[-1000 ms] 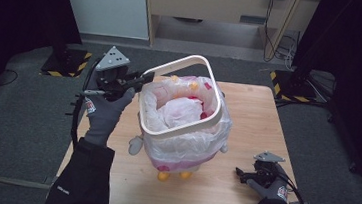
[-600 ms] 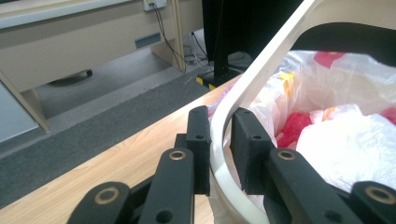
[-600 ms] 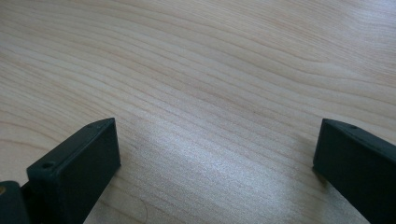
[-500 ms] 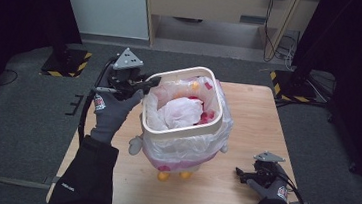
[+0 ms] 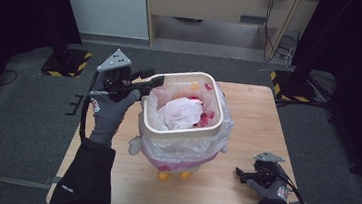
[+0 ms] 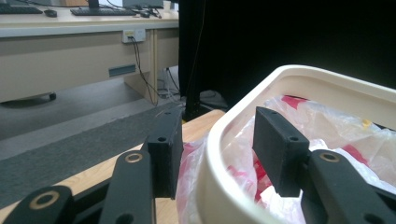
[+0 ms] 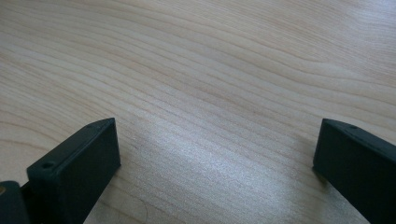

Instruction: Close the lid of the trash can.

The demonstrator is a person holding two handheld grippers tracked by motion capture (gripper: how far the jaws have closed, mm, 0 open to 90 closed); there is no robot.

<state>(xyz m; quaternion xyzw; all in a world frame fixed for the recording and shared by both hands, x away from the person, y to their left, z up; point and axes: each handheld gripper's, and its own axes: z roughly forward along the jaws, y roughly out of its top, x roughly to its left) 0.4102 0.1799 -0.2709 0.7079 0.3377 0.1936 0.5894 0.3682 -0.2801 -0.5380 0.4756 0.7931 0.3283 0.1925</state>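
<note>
1. Straddling the near-left corner of the cream rounded-square plastic bin rim [image 6: 261, 140], the left gripper [image 5: 146, 84] had one jaw outside the rim and one inside, over the clear plastic liner bag [image 6: 327, 135]; its jaws had just been opening, and a gap showed between each pad and the rim, so the grip was released.
2. Relative to that rim, the left gripper lay just off its left corner, and the rim's edge ran between the jaws away from them (any re-grip or withdrawal turns on this).
3. Seated on the bagged bin, the rim stood near the middle of the light wooden table [image 5: 247, 118].
4. Well apart from the rim, toward the near right, the right gripper [image 5: 240, 174] rested on the table with jaws wide and empty, so the left hand was nearer.
</note>
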